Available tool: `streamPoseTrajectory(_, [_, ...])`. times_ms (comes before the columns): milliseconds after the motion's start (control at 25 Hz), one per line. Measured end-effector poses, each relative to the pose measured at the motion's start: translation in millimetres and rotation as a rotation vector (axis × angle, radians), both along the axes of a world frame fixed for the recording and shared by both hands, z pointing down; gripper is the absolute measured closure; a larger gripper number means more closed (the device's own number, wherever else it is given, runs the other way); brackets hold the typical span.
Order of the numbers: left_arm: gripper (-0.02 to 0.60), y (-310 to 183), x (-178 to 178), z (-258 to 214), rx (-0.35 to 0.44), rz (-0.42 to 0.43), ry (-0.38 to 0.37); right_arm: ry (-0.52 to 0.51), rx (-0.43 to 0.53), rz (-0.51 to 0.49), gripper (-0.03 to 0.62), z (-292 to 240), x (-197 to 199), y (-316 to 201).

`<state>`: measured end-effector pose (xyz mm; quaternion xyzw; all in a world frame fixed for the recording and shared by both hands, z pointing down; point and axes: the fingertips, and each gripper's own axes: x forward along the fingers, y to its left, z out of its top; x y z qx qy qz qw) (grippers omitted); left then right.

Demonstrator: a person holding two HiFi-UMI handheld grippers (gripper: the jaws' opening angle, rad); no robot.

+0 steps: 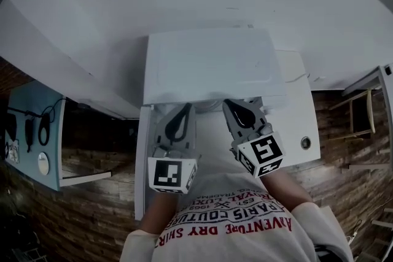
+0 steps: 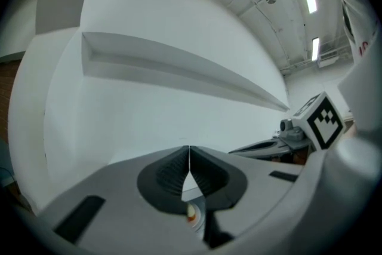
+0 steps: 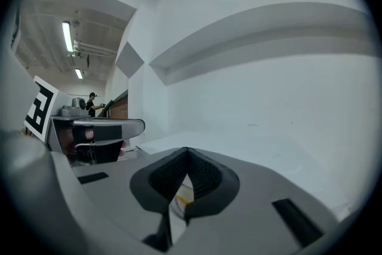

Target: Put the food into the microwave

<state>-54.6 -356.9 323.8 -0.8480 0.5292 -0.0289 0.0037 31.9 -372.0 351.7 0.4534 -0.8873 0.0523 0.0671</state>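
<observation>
HEAD VIEW
- microwave [image 1: 209, 64]: white box on white desk [image 1: 298, 113], seen from above. Door side faces the person; can't tell if the door's open.
- left tongs [image 1: 185, 108]: just in front of microwave's near edge, left of its middle, pointing at it.
- right tongs [image 1: 228, 102]: at the same edge, right of middle, angled in twd the other pair.
- plate [image 1: 210, 105]: only a grey sliver btw the two tips, tight vs microwave's near edge.

LEFT GRIPPER VIEW
- left tongs, state: tips together. Lower in the gap the plate rim sits btw the pads, so reads as clamped on plate.
- food [image 2: 191, 212]: orange-red bit on the plate, right under the closed tips.
- ahead: white wall [image 2: 149, 116] w/ a ledge [image 2: 179, 63]; no microwave opening in sight.

RIGHT GRIPPER VIEW
- right tongs, state: fully together. Plate edge w/ a yellow streak shows in the gap below the tips, so prob. clamped on the opposite rim.
- left tongs: seen at far left, near, roughly level w/ this pair.

RISKS (judgement)
- tilt: plate hangs from two thin rim grips. If one hand goes higher than the other, food slides off.
- slip: either grip is only a small bite on the rim and could let go.
- knock: plate is v. close to microwave's near edge. Pushing fwd at the wrong height would hit the casing.
- door: if it's shut, both tongs are busy and neither is free to open it.
</observation>
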Motion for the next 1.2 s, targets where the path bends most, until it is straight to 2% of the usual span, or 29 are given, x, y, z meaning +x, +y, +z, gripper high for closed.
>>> streamPoseTrajectory(320, [0.574,1.6,-0.6,7.1,-0.025,0.000,-0.002,-0.059,0.074,0.050,0.583,-13.8,11.6,-0.2])
streamPoseTrajectory(1200, [0.574,12.3,-14.8,14.8,-0.044,-0.027,0.003,-0.073,0.003,0.037,0.583,0.6,0.7,6.8])
